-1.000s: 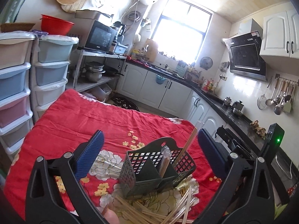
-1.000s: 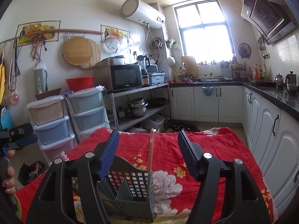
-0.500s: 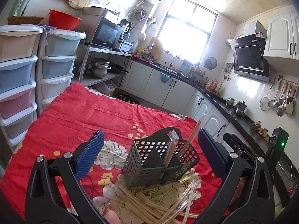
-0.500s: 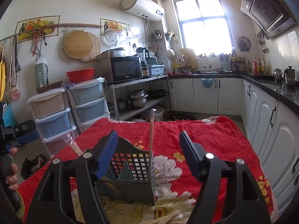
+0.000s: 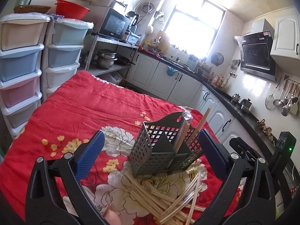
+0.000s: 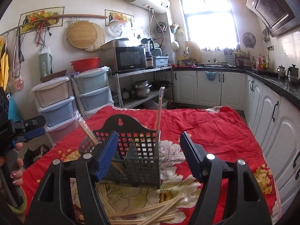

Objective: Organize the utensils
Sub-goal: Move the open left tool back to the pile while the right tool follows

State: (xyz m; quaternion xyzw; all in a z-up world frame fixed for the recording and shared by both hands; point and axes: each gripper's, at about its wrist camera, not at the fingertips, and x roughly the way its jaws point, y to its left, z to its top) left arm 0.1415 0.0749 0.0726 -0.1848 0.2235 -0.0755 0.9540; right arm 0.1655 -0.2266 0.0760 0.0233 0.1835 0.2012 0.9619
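Note:
A dark green slotted utensil caddy (image 5: 161, 150) stands on the red floral cloth (image 5: 90, 108). It also shows in the right wrist view (image 6: 135, 150). A wrapped chopstick pair (image 5: 182, 131) and a bare chopstick (image 5: 199, 125) stand in its compartments. Several loose wooden chopsticks (image 5: 168, 196) lie in a pile in front of it, also seen low in the right wrist view (image 6: 150, 211). My left gripper (image 5: 150, 150) is open and empty, above the pile with the caddy between its fingers. My right gripper (image 6: 148, 150) is open and empty, framing the caddy.
Stacked plastic drawer units (image 5: 22, 60) stand left of the table. A metal shelf with a microwave (image 5: 114, 24) and pots is behind. White cabinets with a black counter (image 5: 215, 90) run along the right. The other hand-held gripper (image 6: 24, 129) shows at the left edge.
Both grippers have pulled back and tilted down, so the caddy sits higher in view and more of the loose chopstick pile shows. Both stay open.

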